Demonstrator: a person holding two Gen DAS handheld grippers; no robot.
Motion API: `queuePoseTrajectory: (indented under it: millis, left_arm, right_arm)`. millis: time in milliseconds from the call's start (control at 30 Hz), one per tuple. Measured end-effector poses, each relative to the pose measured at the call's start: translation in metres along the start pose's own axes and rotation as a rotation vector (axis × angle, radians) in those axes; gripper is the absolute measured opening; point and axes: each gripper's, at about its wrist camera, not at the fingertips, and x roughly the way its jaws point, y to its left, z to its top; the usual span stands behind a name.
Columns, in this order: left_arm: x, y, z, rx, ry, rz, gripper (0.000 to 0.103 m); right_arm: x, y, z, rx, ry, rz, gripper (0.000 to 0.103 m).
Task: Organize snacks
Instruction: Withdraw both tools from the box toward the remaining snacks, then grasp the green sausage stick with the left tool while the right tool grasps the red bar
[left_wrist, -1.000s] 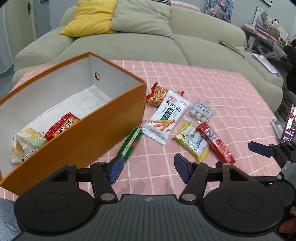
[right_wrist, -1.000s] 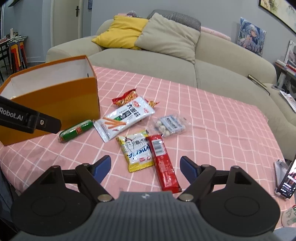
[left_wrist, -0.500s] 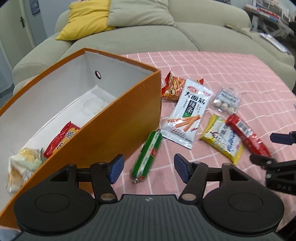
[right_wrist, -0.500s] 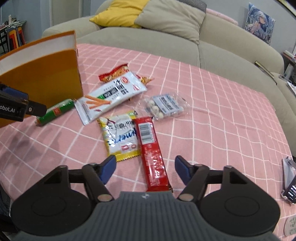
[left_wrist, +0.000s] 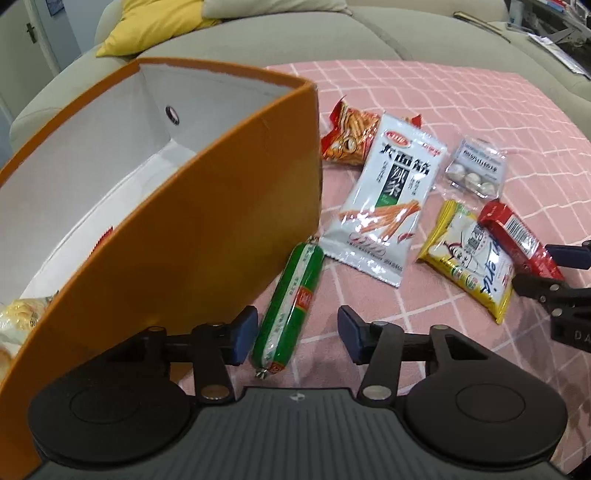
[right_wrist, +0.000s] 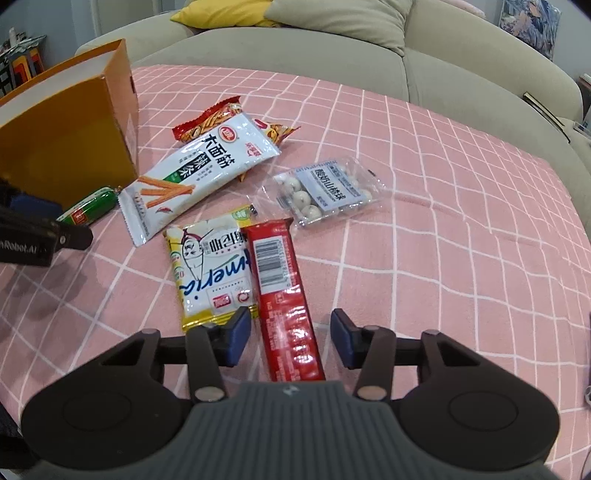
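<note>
A green sausage stick (left_wrist: 291, 302) lies on the pink checked cloth against the orange box (left_wrist: 221, 221). My left gripper (left_wrist: 297, 334) is down around the stick's near end, jaws closing, with the left pad close beside it and the right pad apart. A red bar (right_wrist: 280, 280) lies beside a yellow packet (right_wrist: 210, 273). My right gripper (right_wrist: 290, 336) straddles the bar's near end, jaws closing, a gap on each side. Farther off lie a white strip packet (right_wrist: 199, 173), a clear pack of white balls (right_wrist: 321, 192) and a red-orange packet (right_wrist: 210, 118).
The orange box (right_wrist: 74, 129) stands open-topped at the left, with a pale snack bag (left_wrist: 18, 314) in its near corner. A beige sofa (right_wrist: 332, 66) with a yellow cushion (left_wrist: 147, 33) runs behind the table. Bare cloth (right_wrist: 461, 240) spreads to the right.
Both grippers came down and forward toward the table. The left jaws narrowed around the green sausage stick, and the right jaws narrowed around the red bar.
</note>
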Motion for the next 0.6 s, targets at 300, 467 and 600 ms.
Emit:
queuePoseTrajectory:
  millis: [300,467,600]
  left_arm:
    - [-0.006,0.006,-0.004,-0.082,0.041,-0.032,0.025]
    - [-0.018,0.003,-0.015,-0.122,0.098,-0.094,0.025]
    - [-0.027,0.001,-0.029,-0.163,0.147,-0.159,0.025]
  right_arm:
    - [-0.007,0.011,-0.003,0.037,0.022,0.017,0.022]
    - [-0.016,0.018,-0.013,0.101,0.037,0.029,0.022]
    - [-0.026,0.026,-0.022,0.146,0.063,0.041,0.022]
